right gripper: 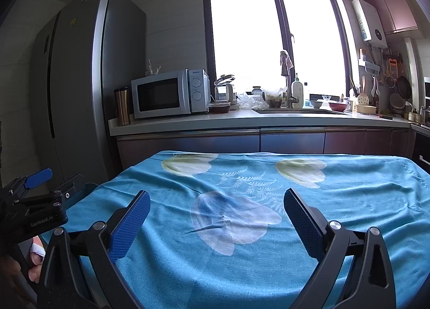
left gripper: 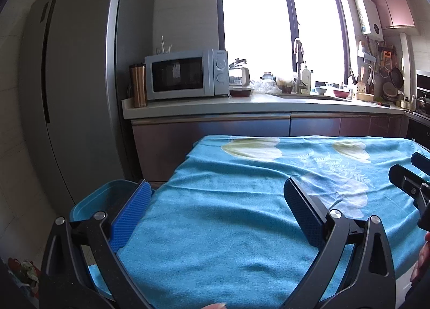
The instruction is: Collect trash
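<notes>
**Both grippers waiting spread over a bare cloth**

The left gripper (left gripper: 216, 201) and right gripper (right gripper: 216, 212) are hovering side by side above the blue flowered cloth (right gripper: 336, 201) covering the surface, each spread wide and holding nothing, probably readying for a pick. No trash is showing on the cloth. A blue bin (left gripper: 107, 193) is sitting at its left edge, likely there to receive the trash.

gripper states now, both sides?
Left gripper: open, fingers spread wide, holding nothing, above the blue tablecloth.
Right gripper: open, holding nothing, over the same cloth.
</notes>
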